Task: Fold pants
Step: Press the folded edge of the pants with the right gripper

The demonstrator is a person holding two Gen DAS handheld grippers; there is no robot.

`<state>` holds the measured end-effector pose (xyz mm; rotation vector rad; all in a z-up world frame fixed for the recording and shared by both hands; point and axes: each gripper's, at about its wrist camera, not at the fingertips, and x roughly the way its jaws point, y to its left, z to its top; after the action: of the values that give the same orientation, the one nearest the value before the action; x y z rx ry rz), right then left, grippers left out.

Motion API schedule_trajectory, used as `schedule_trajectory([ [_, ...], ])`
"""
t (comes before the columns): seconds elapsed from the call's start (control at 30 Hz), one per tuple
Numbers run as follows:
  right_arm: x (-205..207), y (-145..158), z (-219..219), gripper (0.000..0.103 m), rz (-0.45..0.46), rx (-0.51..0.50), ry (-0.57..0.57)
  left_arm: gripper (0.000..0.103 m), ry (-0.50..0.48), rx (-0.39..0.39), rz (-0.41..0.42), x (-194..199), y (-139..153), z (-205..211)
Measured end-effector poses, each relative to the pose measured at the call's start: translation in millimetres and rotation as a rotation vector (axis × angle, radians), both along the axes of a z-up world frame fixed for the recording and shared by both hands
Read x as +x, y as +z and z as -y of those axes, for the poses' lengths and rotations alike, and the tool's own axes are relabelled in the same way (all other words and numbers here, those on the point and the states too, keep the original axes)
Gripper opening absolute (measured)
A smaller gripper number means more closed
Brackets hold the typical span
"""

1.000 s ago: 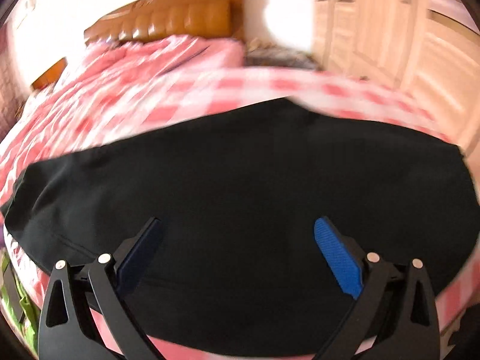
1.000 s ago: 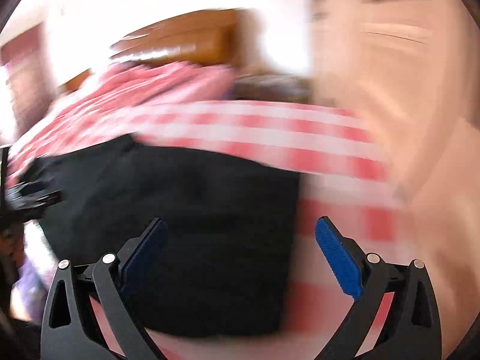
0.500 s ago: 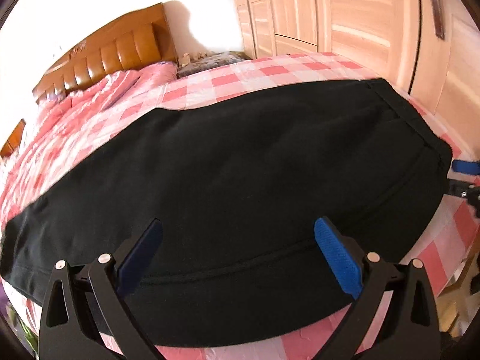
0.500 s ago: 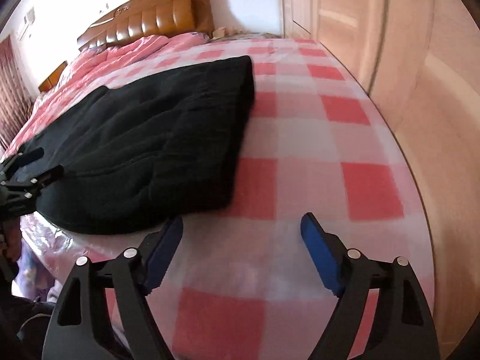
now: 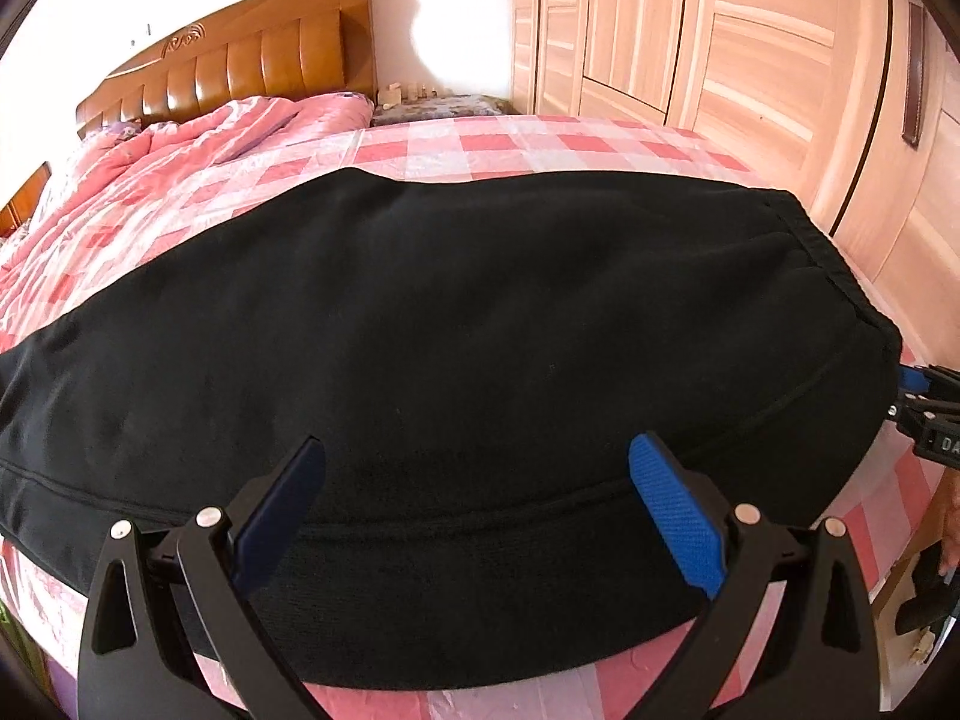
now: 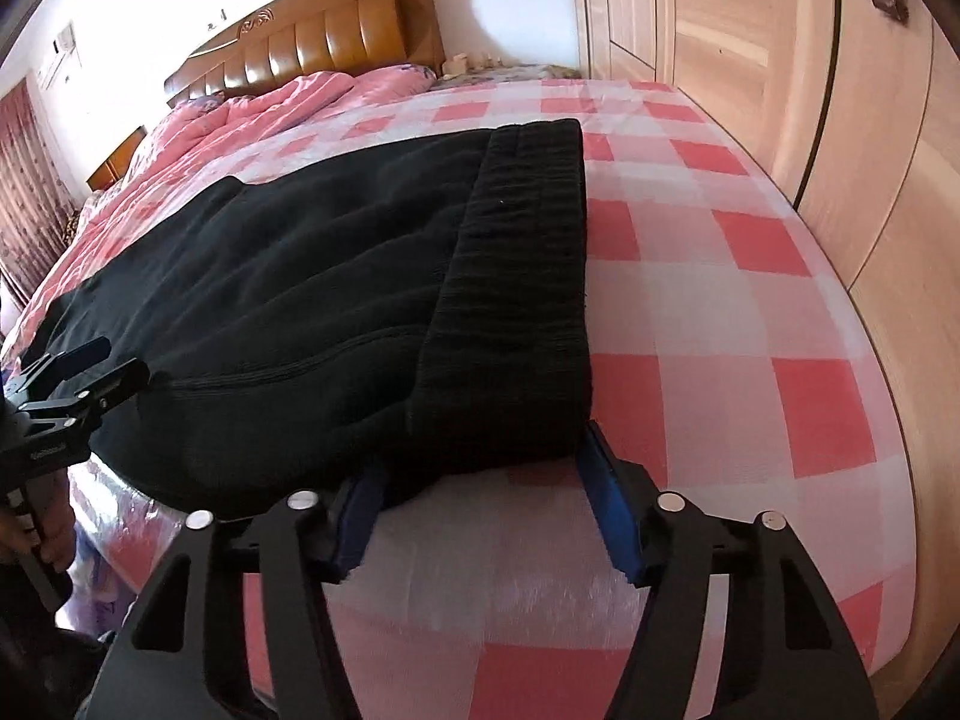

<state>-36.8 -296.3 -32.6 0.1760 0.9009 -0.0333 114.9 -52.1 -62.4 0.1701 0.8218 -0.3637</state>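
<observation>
One black pants (image 5: pixel 456 324) lying flat

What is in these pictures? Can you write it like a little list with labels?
place: a bed with a pink and white checked cover
clothing: black pants lying flat on the bed
waistband: ribbed end nearest the right gripper
left gripper: open, over the near edge of the pants
right gripper: closing around the waistband corner, which lies between its fingers
behind: brown headboard and a crumpled pink quilt
side: light wooden wardrobe doors
</observation>
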Motion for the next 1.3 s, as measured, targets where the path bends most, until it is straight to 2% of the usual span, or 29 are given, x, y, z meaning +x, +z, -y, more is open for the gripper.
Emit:
schedule_trajectory([
  [0.1,-4,-2,3,0.054,0.025,-0.005,-0.006,0.101,-0.005,-0.015,-0.007,0,-1,-3],
  [0.2,-6,-2,13,0.055,0.039,0.061,-0.039,0.101,-0.011,-0.015,-0.003,0,-1,-3],
  [0.27,-3,-1,12,0.062,0.034,0.065,-0.048,0.101,-0.007,-0.021,-0.004,0,-2,-3],
  [0.3,0,0,9,0.072,0.02,0.036,-0.066,0.101,-0.004,-0.024,-0.004,1,-3,-3],
  [0.37,5,1,6,0.082,0.017,-0.015,-0.111,0.101,0.002,-0.031,-0.004,1,-4,-4],
  [0.4,7,2,5,0.084,0.034,-0.039,-0.122,0.101,0.004,-0.035,-0.005,1,-5,-4],
  [0.53,14,-3,-2,0.082,0.048,-0.105,-0.11,0.101,-0.002,-0.045,-0.008,2,-6,-5],
  [0.57,13,-4,1,0.074,0.045,-0.101,-0.092,0.101,-0.005,-0.046,-0.009,2,-6,-5],
  [0.6,12,-4,5,0.074,0.036,-0.091,-0.095,0.101,-0.006,-0.048,-0.012,2,-6,-6],
  [0.63,10,-5,10,0.069,0.03,-0.095,-0.111,0.101,-0.007,-0.048,-0.015,2,-6,-6],
  [0.73,2,-5,25,0.07,0.029,-0.126,-0.169,0.101,-0.02,-0.031,-0.007,-1,-3,-1],
  [0.83,-1,-4,32,0.07,0.031,-0.191,-0.223,0.101,-0.07,0.02,0.031,-11,-1,10],
  [1.0,-6,-5,44,0.07,0.022,-0.188,-0.253,0.101,-0.129,0.105,0.097,-26,-2,24],
  [1.13,-11,1,40,0.07,-0.003,-0.175,-0.26,0.102,-0.111,0.081,0.067,-21,-5,13],
  [1.23,-29,30,33,0.07,0.072,-0.246,-0.304,0.101,-0.062,0.072,0.084,-23,2,-6],
  [1.3,-34,48,23,0.07,0.158,-0.241,-0.253,0.101,-0.034,0.038,0.088,-24,6,-20],
])
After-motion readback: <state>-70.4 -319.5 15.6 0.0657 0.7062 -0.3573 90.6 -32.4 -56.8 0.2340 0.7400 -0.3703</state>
